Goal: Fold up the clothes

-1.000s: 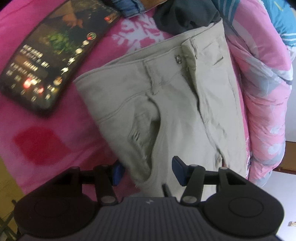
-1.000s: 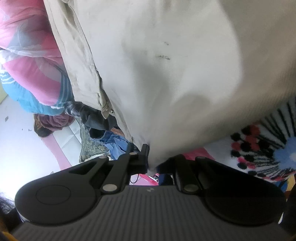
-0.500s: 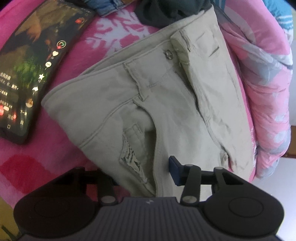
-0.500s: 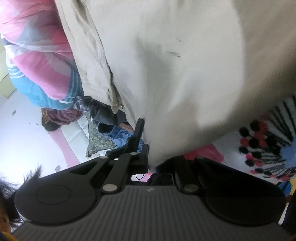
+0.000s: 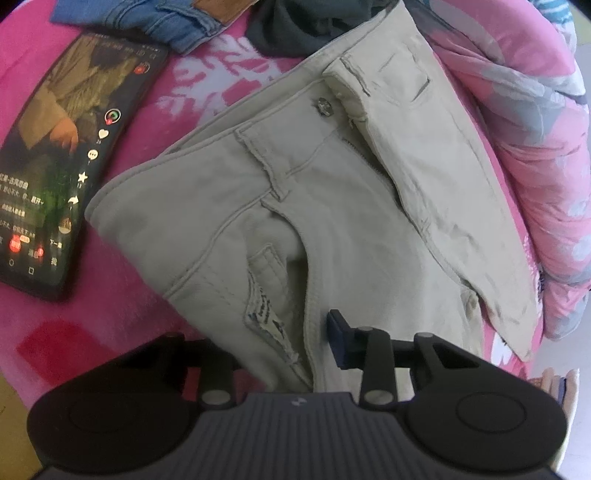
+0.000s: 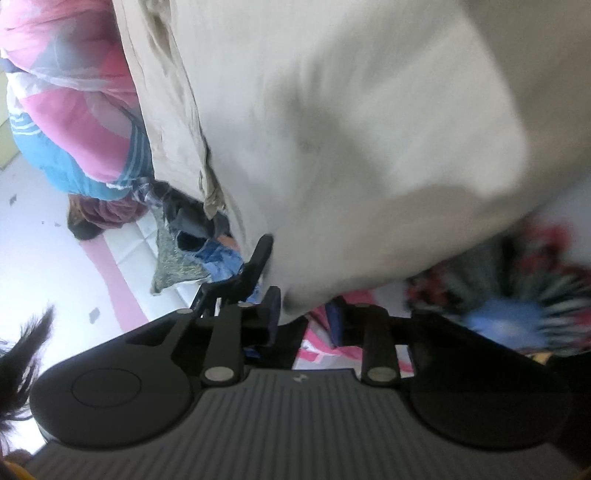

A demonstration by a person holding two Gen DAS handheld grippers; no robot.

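In the left wrist view, a pair of beige trousers [image 5: 332,206] lies waist-up across a pink bedspread [image 5: 48,306], fly open, with a metal button [image 5: 323,105] at the waistband and a frayed tear [image 5: 263,310] below the front pocket. The left hand-held gripper [image 5: 284,343] stands over the lower edge of the trousers; its jaws are closing, with a fold of the beige cloth between them. One blue pad [image 5: 337,341] shows just beside the cloth with a thin gap, while the other finger is hidden under the fold, so no firm pinch can be made out. A phone [image 5: 66,162] with a lit screen lies on the bedspread to the left of the trousers, close to the waistband corner. Blue jeans [image 5: 162,22] and a dark garment [image 5: 306,26] sit at the top, and a pink quilt [image 5: 532,155] bunches along the right side against the trousers. In the right wrist view, blurred, the trousers [image 6: 369,129] fill most of the frame. The right hand-held gripper [image 6: 306,314] has its jaws opening, narrowly apart, with the rounded edge of the cloth just above the gap and no pad pressing it. A patterned blanket [image 6: 517,295] lies to the right, and the quilt [image 6: 74,110] to the left.
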